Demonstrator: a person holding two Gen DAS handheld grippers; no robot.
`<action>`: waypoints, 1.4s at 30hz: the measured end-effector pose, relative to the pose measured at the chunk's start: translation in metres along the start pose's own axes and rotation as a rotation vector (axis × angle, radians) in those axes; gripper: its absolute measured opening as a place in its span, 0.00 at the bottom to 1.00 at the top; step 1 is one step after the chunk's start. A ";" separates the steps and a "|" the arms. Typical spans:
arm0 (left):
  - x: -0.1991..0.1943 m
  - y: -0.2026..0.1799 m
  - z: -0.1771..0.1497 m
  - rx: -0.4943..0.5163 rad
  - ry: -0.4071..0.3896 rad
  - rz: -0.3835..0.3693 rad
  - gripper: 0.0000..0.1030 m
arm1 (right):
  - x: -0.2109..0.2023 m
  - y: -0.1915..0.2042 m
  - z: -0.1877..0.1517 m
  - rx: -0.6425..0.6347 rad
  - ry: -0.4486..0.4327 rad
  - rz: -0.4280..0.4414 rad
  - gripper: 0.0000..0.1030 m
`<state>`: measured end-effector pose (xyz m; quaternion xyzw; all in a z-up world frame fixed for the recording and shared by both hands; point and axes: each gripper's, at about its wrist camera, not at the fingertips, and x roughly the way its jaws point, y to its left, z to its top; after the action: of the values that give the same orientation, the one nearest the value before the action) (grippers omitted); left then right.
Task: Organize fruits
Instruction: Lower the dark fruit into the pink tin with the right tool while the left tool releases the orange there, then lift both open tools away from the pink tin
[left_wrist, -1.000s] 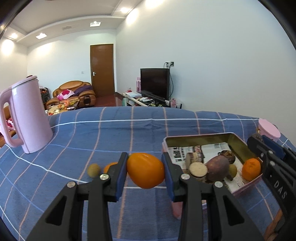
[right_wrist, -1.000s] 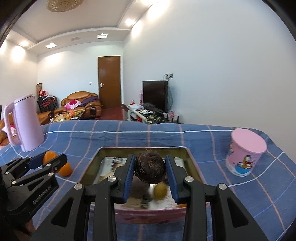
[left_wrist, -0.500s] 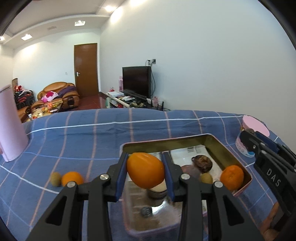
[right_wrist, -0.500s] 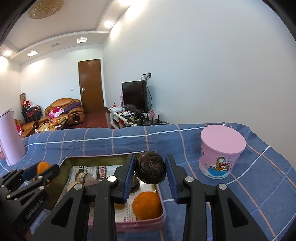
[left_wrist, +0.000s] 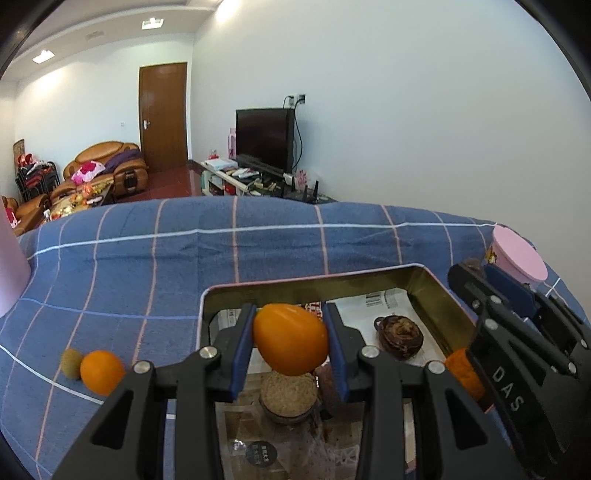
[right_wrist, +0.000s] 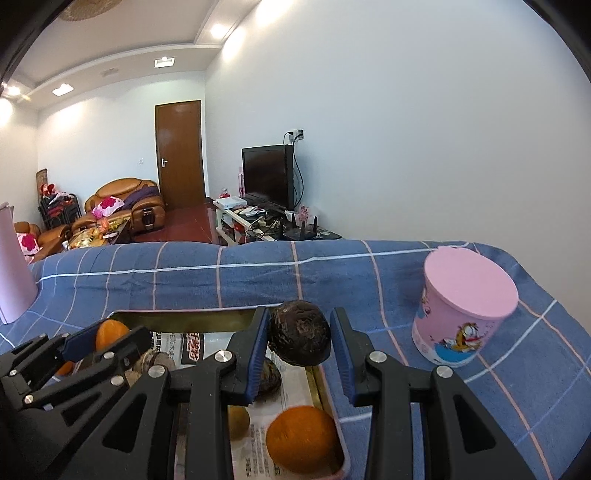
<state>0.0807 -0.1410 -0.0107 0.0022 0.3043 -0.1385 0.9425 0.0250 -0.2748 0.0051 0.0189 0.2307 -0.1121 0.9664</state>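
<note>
My left gripper (left_wrist: 290, 341) is shut on an oval orange fruit (left_wrist: 291, 349) and holds it above the near left part of the metal tray (left_wrist: 314, 285). My right gripper (right_wrist: 298, 334) is shut on a dark brown round fruit (right_wrist: 300, 336) over the tray's far right rim (right_wrist: 184, 317). In the tray, on newspaper, lie a wrinkled dark fruit (left_wrist: 400, 334), a cut brown round piece (left_wrist: 288, 393) and an orange (right_wrist: 301, 437). Left of the tray, on the blue checked cloth, sit another orange (left_wrist: 102, 371) and a small greenish fruit (left_wrist: 71, 363).
A pink lidded cup (right_wrist: 461, 314) stands on the cloth right of the tray. A pink kettle (right_wrist: 11, 273) stands at the far left. The right gripper's black frame (left_wrist: 517, 354) covers the tray's right side in the left wrist view. The cloth's far edge drops off toward the room.
My left gripper has carried the orange fruit rightward, from over the cloth to over the tray. My right gripper has carried the dark fruit rightward, from the tray's middle to its right rim.
</note>
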 end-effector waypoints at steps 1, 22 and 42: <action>0.003 0.000 0.001 -0.002 0.015 0.001 0.37 | 0.003 0.002 0.000 -0.005 0.013 0.013 0.35; 0.006 0.008 -0.002 -0.037 0.045 0.047 0.60 | 0.034 -0.005 -0.007 0.104 0.166 0.262 0.35; -0.049 0.005 -0.013 0.024 -0.204 0.105 1.00 | -0.023 -0.018 0.003 0.160 -0.177 0.118 0.78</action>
<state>0.0363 -0.1224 0.0070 0.0153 0.2048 -0.0922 0.9743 0.0025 -0.2881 0.0184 0.0994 0.1336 -0.0741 0.9832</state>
